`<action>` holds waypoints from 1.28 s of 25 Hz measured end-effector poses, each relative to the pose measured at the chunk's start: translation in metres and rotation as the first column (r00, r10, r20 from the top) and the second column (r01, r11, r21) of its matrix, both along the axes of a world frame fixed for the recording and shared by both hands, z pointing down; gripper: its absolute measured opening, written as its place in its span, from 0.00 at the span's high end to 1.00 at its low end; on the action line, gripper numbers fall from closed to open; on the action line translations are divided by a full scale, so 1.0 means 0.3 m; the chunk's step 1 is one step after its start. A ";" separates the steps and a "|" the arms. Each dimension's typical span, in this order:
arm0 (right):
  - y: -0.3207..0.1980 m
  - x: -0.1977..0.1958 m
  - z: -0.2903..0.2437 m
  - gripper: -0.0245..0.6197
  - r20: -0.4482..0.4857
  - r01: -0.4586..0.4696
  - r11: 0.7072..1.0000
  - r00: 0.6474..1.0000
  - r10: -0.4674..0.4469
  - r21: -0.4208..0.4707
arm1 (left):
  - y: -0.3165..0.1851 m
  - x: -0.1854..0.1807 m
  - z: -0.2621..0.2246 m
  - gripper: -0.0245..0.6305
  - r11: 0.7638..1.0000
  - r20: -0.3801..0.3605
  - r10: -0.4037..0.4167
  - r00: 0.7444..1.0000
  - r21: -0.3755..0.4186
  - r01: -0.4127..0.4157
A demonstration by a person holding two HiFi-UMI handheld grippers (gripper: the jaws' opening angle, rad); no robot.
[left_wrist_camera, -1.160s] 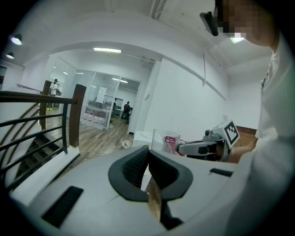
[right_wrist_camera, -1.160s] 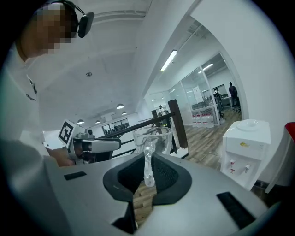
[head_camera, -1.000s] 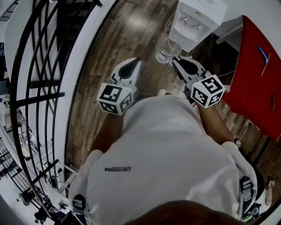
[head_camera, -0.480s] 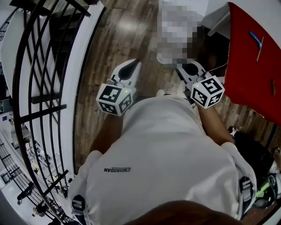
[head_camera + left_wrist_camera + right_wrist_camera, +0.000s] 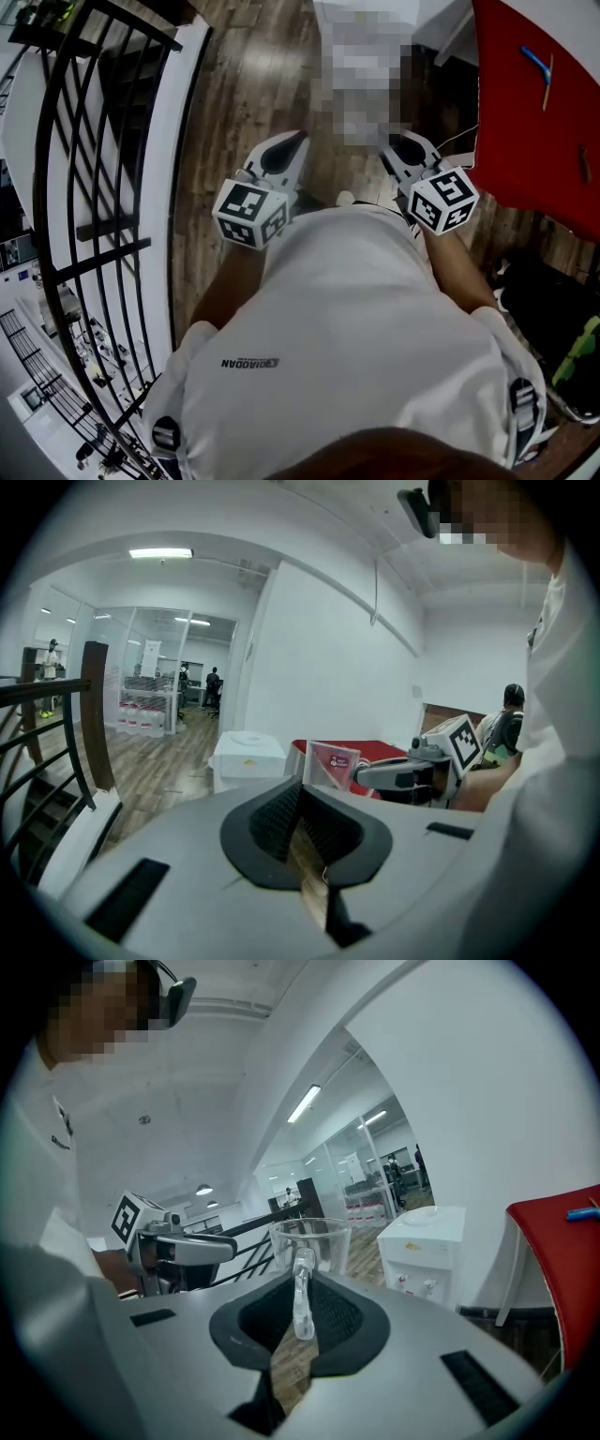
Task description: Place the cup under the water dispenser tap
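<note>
A clear glass cup [image 5: 311, 1237] with a handle is held upright in front of my right gripper [image 5: 305, 1290], whose jaws are shut on the handle. The white water dispenser [image 5: 427, 1249] stands on the floor against the wall beyond the cup, still some way off, its two taps facing me. In the left gripper view the same cup [image 5: 335, 764] and dispenser [image 5: 248, 755] show ahead. My left gripper [image 5: 298, 797] is shut with nothing in it. In the head view the left gripper [image 5: 283, 155] and right gripper [image 5: 401, 145] point forward side by side; a mosaic patch hides the cup and dispenser.
A black stair railing [image 5: 94, 187] and a white ledge [image 5: 173, 178] run along the left. A red table [image 5: 539, 103] with a blue pen [image 5: 534, 64] stands at the right, a dark bag [image 5: 553, 314] below it. The floor is wood planks [image 5: 253, 84]. People stand far off [image 5: 214, 682].
The floor, railing and red table have slid nearer and downward in the head view as the person walks forward. Both grippers keep their pose, the right one still holding the cup.
</note>
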State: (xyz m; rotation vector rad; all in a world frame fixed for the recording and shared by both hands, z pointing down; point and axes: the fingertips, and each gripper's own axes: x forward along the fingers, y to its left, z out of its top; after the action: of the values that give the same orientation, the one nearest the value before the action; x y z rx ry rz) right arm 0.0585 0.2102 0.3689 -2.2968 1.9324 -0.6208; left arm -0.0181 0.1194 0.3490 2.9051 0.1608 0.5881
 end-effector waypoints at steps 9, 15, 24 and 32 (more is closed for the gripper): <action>0.009 0.042 0.033 0.89 0.011 -0.043 0.999 0.999 0.044 -0.009 | -0.013 0.050 0.022 0.97 1.000 0.016 0.027 1.000 -0.010 -0.027; 0.012 0.083 0.053 0.89 0.010 -0.087 0.996 0.996 0.087 -0.030 | -0.014 0.112 0.032 0.97 0.997 0.024 0.067 0.997 -0.028 -0.066; -0.058 0.159 0.130 0.89 0.001 -0.111 0.989 0.994 0.111 -0.096 | -0.106 0.223 0.063 0.97 0.994 0.050 0.089 0.995 -0.063 -0.086; -0.160 0.238 0.128 0.89 -0.024 -0.142 0.980 0.990 0.140 -0.140 | -0.228 0.298 0.086 0.97 0.991 0.060 0.116 0.991 -0.072 -0.111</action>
State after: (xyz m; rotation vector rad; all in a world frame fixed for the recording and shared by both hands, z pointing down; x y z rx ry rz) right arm 0.1299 0.1622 0.4072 -2.5020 1.7640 -0.7508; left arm 0.0713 0.0510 0.3746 2.8205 0.3330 0.6799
